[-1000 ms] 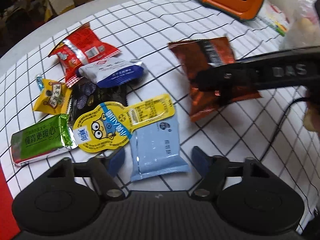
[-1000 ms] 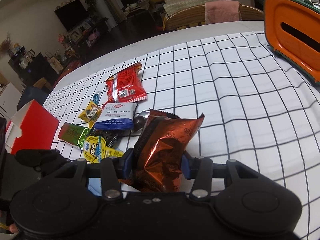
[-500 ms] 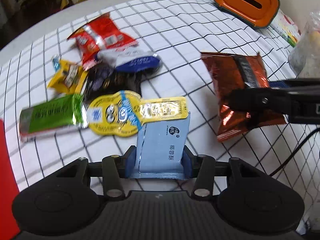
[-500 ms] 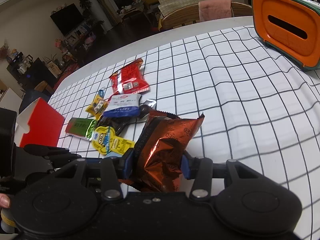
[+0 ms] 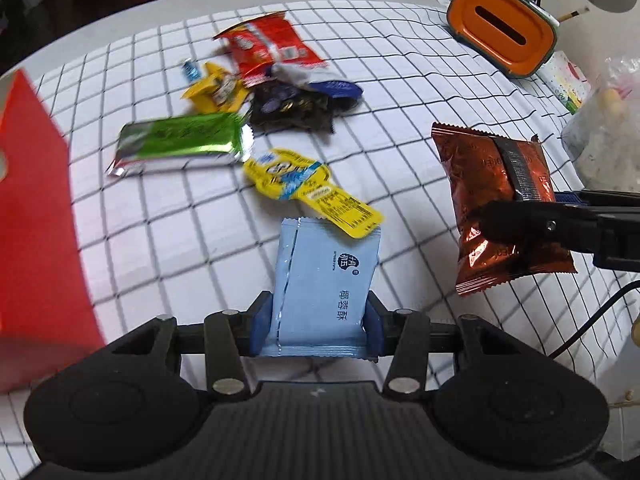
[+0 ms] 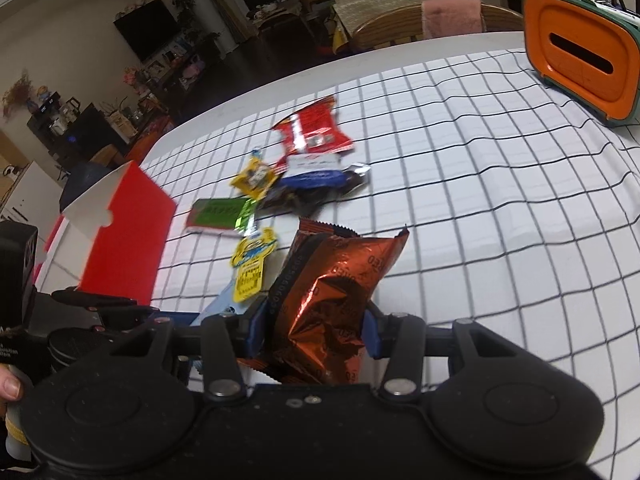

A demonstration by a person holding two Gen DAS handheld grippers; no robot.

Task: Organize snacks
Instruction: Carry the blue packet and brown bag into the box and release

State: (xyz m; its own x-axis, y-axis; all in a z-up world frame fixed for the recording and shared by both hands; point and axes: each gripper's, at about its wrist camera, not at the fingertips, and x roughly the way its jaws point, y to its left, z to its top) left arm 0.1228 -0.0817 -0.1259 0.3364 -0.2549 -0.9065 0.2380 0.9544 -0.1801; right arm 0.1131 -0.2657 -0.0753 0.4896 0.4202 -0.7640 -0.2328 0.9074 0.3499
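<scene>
My left gripper [image 5: 318,326] is shut on a light blue snack packet [image 5: 326,284] and holds it above the checked tablecloth. My right gripper [image 6: 314,330] is shut on a copper-brown foil snack bag [image 6: 332,304], which also shows at the right of the left wrist view [image 5: 496,196]. Loose snacks lie on the cloth: a yellow cartoon packet [image 5: 308,190], a green bar [image 5: 180,142], a dark packet [image 5: 292,110], a red bag [image 5: 268,46], a white and blue packet [image 5: 320,82] and a small yellow packet [image 5: 216,92]. An open red box [image 6: 120,236] stands at the left.
An orange tissue box [image 5: 504,26] stands at the far right of the table. A clear plastic bag [image 5: 608,136] sits at the right edge. The red box shows at the left of the left wrist view [image 5: 36,240]. Chairs stand beyond the far table edge [image 6: 424,20].
My left gripper closed on the light blue packet and lifted it back off the pile. My right gripper rose with the brown bag. The red box came into the left view.
</scene>
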